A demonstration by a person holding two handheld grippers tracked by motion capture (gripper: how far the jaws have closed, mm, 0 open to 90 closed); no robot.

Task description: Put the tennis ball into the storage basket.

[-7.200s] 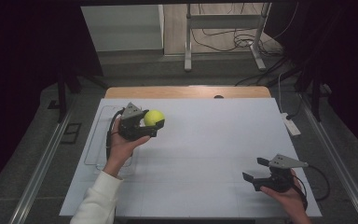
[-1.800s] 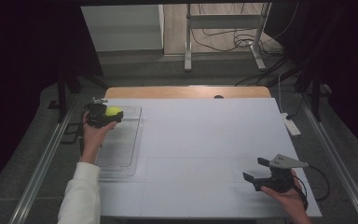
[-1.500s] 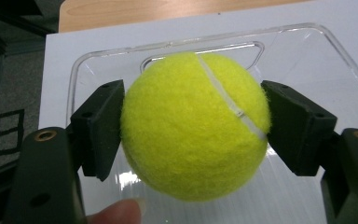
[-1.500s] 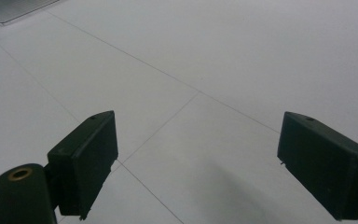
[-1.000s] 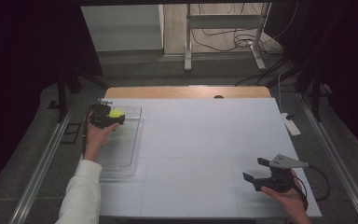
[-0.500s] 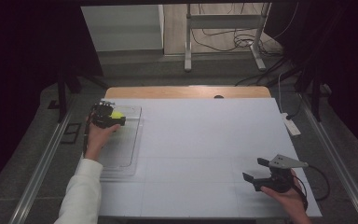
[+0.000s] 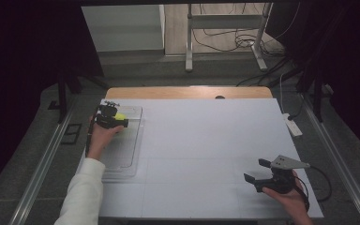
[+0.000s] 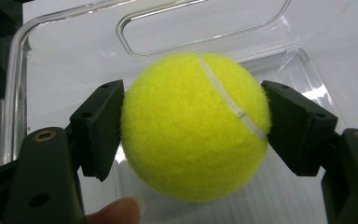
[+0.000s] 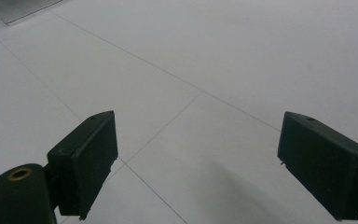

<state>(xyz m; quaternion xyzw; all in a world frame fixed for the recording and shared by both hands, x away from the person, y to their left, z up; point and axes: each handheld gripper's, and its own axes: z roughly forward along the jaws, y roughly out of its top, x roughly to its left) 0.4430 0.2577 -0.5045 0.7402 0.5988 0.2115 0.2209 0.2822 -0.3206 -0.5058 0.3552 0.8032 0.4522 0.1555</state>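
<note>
A yellow tennis ball (image 8: pixel 193 126) sits squeezed between the two black jaws of my left gripper (image 8: pixel 193 128), both pads pressed against its sides. In the high view that gripper (image 7: pixel 117 118) holds the ball (image 7: pixel 120 116) over the far end of a clear plastic tray (image 7: pixel 126 154) at the table's left. The tray's transparent rim (image 8: pixel 23 37) shows right behind the ball. My right gripper (image 7: pixel 258 171) rests in a hand at the front right of the table, jaws wide apart over bare white surface (image 9: pixel 205 65) with nothing between them (image 9: pixel 198 168).
The white table top (image 7: pixel 206 140) has a wooden strip (image 7: pixel 187 92) along its far edge. A white power strip (image 7: pixel 293 125) lies by the right edge. Metal rails run along both sides of the table, and cables lie on the floor beyond.
My left hand has carried the ball from the middle-left of the table to over the far end of the tray; in the last second it barely shifted. The right gripper has stayed put.
</note>
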